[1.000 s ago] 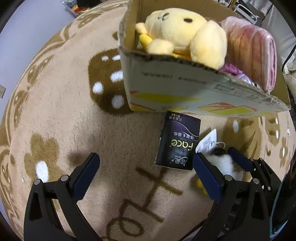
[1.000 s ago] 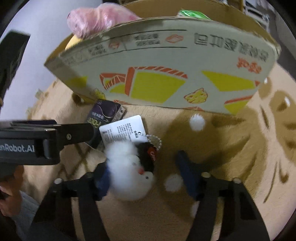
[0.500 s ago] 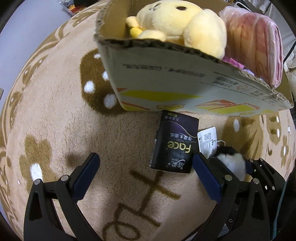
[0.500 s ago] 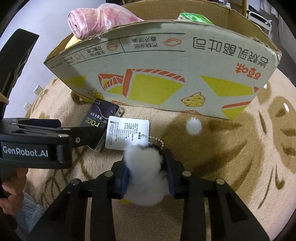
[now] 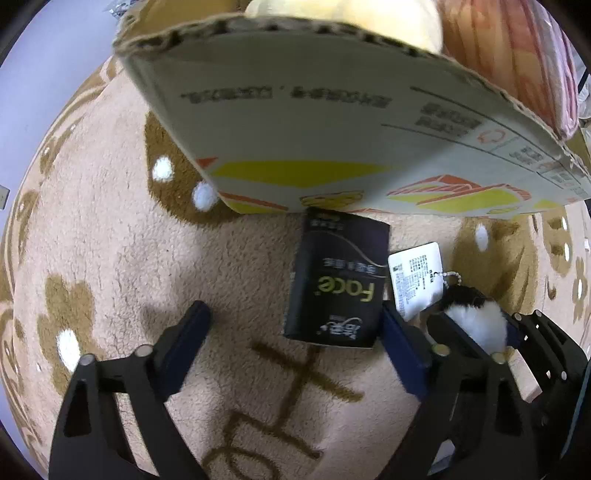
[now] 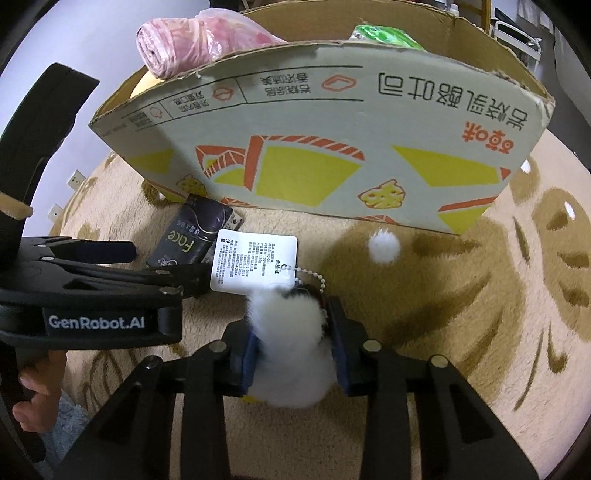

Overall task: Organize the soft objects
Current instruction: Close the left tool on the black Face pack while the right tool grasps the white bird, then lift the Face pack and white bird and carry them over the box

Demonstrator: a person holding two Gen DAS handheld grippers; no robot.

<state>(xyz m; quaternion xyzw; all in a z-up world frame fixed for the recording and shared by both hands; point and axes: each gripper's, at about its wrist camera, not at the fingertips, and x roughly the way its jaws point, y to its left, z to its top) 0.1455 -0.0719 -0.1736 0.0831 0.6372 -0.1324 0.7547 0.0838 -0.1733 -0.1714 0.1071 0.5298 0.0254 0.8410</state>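
Note:
My right gripper [image 6: 293,343] is shut on a small white and black plush toy [image 6: 288,343] with a white paper tag [image 6: 255,264] on a bead chain; it also shows in the left wrist view [image 5: 476,321]. My left gripper [image 5: 295,328] is open, low over the carpet, with a black "Face" tissue pack [image 5: 338,280] lying between its fingers. The cardboard box [image 6: 332,140] stands just beyond, holding a yellow plush [image 5: 351,18] and a rolled pink towel [image 6: 192,44].
A beige carpet [image 5: 110,240] with brown flower patterns covers the floor. A green item [image 6: 384,35] sits in the box's far side. The left gripper's body [image 6: 92,295] lies close to the left of my right gripper.
My right gripper has closed on the plush toy, which lay loose between open fingers a second ago. My left gripper has moved closer to the box and the tissue pack.

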